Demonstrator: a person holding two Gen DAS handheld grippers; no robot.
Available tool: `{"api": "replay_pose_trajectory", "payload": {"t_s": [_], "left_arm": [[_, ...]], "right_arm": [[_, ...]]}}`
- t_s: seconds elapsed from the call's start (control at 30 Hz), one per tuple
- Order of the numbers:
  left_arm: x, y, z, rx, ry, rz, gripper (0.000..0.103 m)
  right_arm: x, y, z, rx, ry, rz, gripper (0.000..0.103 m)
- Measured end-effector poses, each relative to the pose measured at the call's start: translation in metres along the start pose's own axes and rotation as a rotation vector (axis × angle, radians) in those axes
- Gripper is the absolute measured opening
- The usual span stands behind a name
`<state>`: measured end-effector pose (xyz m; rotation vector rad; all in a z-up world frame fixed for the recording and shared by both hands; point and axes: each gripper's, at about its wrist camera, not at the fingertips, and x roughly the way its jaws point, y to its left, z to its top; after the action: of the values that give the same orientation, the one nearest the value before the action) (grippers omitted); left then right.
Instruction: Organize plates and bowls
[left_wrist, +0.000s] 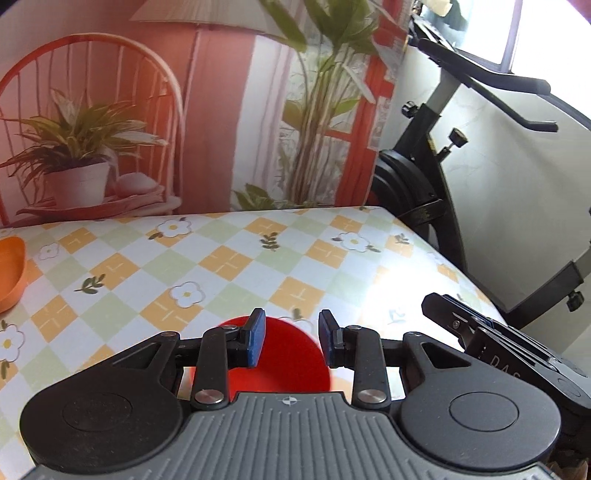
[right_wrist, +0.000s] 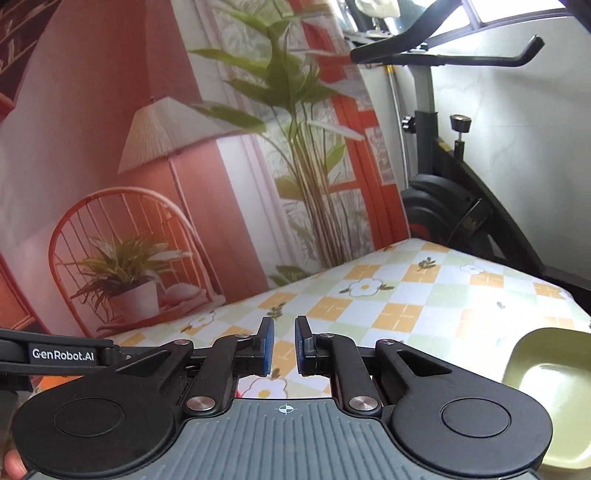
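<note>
Most of the round red plastic plate (left_wrist: 280, 360) lay hidden beneath the left gripper (left_wrist: 291, 341), whose blue pads stood apart above it, touching nothing. An orange plastic bowl (left_wrist: 11, 273) was cut off at that view's left edge. Only the right wrist view showed the pale green square bowl (right_wrist: 550, 391) on the checked floral tablecloth (right_wrist: 406, 306); the right gripper (right_wrist: 283, 345) was slightly parted, empty.

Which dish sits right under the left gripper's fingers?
The red dish, directly below the open left gripper. The orange dish lies far off at the table's left edge; the green dish is beside the right gripper.
</note>
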<state>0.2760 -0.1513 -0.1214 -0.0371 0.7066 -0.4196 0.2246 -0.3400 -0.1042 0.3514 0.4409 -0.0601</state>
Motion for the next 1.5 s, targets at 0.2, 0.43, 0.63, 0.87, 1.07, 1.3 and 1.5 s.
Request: {"api": "replay_pose_trajectory", "payload": {"t_s": [0.2,0.43,0.63,0.87,1.07,1.3,1.5], "left_arm": [[0.018,-0.037,0.001,0.014,-0.016,-0.133,0.033],[0.041,-0.084,0.000,0.123,-0.009,-0.183,0.033],[0.065,-0.125,-0.017,0.199,0.032,-0.235,0.033],[0.087,-0.153,-0.039,0.230,0.123,-0.325,0.033],[0.099,-0.161,-0.054,0.270,0.163,-0.334,0.033],[0.111,-0.163,-0.062,0.259,0.201,-0.330,0.033],[0.117,-0.166,-0.066,0.261,0.220,-0.331,0.033]], "right_arm": [[-0.021,-0.044,0.011,0.078,-0.095,-0.081,0.013],[-0.045,-0.104,0.011,0.145,-0.194,-0.249,0.013],[-0.058,-0.155,-0.009,0.205,-0.174,-0.399,0.013],[-0.064,-0.190,-0.037,0.306,-0.181,-0.549,0.013],[-0.072,-0.204,-0.053,0.377,-0.201,-0.624,0.013],[-0.067,-0.217,-0.063,0.436,-0.156,-0.631,0.013],[-0.063,-0.225,-0.069,0.476,-0.133,-0.632,0.013]]}}
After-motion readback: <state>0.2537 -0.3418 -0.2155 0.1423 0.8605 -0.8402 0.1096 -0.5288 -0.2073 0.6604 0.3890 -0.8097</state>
